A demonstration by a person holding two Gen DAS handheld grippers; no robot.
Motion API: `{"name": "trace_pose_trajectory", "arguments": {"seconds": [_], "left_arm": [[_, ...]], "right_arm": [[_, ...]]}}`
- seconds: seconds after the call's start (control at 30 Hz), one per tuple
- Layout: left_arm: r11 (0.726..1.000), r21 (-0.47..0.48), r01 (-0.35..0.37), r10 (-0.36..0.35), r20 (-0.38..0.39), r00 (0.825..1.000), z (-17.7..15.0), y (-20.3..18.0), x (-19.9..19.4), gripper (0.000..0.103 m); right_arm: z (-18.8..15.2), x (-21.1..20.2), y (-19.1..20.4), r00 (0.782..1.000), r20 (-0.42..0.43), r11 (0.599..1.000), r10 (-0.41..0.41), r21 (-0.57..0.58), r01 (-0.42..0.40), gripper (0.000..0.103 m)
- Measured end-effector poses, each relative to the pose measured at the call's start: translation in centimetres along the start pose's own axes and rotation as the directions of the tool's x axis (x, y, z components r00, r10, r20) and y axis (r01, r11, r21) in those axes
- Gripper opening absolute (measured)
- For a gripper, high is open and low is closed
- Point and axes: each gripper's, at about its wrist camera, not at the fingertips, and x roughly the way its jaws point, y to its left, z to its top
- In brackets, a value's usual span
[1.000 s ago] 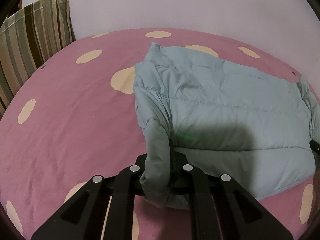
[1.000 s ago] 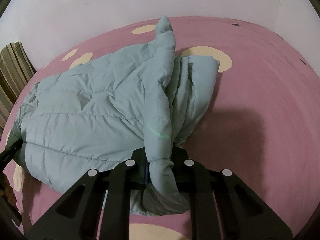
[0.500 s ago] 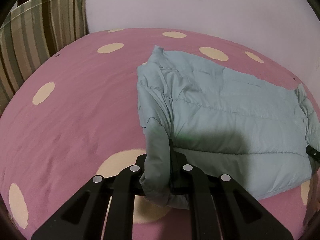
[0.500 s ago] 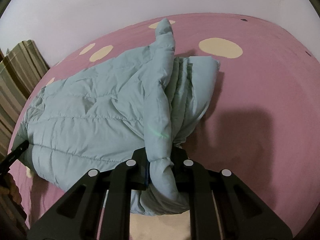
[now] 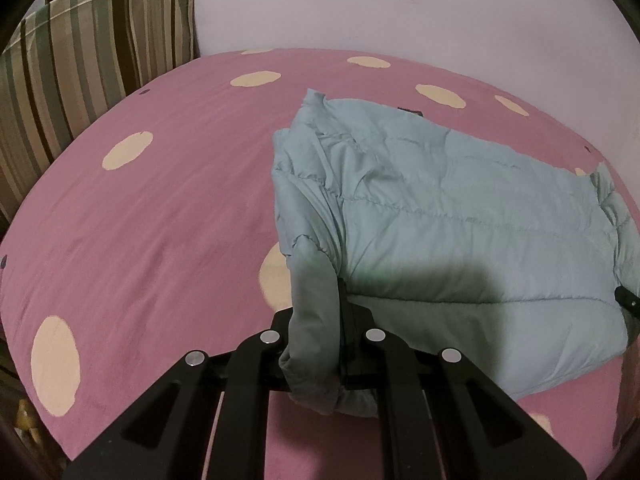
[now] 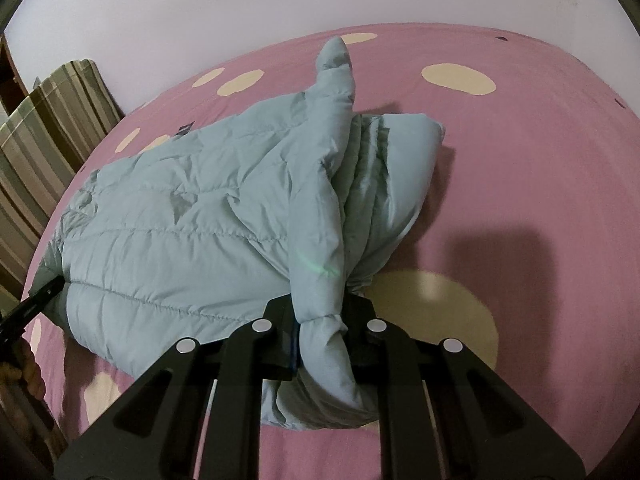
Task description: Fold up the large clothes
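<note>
A pale blue-grey quilted puffer jacket lies spread on a bed covered by a pink sheet printed with large cream spots. The jacket is the landmark here. The left gripper, black and two-fingered, has its jaws pinched narrowly together on a bunched fold of the jacket's near edge at one end of the garment; the fabric rises between the jaws and a loose puff hangs below them. The right gripper is likewise clamped narrowly on a gathered fold at the jacket's other end, with a knot-like twist of cloth squeezed between its jaws. From the right wrist camera, a sleeve or collar tip of the jacket points up toward the far side of the bed, and folded layers bulge just beside it. The far tip of the left gripper shows at the jacket's far end in that view. Beyond the jacket, a plain pale wall runs along the far edge of the bed. Well apart from the jacket, past the sheet's spotted expanse, a striped pillow in green, cream and brown stands upright against the wall.
</note>
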Motion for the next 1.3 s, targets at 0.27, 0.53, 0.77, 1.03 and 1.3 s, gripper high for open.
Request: {"name": "trace_pose_trajectory", "arguments": {"seconds": [0.27,0.53,0.77,1.03,1.3], "left_arm": [[1.0,-0.004,0.002,-0.002,-0.008,1.0,-2.2,0.8,-1.5,0.011],[1.0,0.0,-0.007,0.007,-0.01,1.0,-3.8,1.1,-2.0,0.011],[1.0,0.002,-0.017,0.017,-0.005,1.0,-4.4,1.0,-2.2,0.011],[1.0,-0.001,-0.018,0.018,-0.005,1.0,-4.6,1.1,-2.4,0.011],[1.0,0.003,-0.021,0.021,-0.01,1.0,-4.9,1.1,-2.3,0.011]], "right_arm": [[-1.9,-1.5,0.2,1.0,-0.006,1.0,0.018,-0.005,-0.018,0.014],[-2.0,-1.3,0.3,1.0,-0.011,1.0,0.013,-0.013,-0.013,0.014],[-2.3,-1.3,0.4,1.0,-0.008,1.0,0.006,-0.021,-0.006,0.015],[-2.4,-1.3,0.3,1.0,-0.008,1.0,0.006,-0.021,-0.006,0.015],[-2.4,-1.2,0.1,1.0,-0.012,0.999,0.007,-0.033,-0.007,0.016]]}}
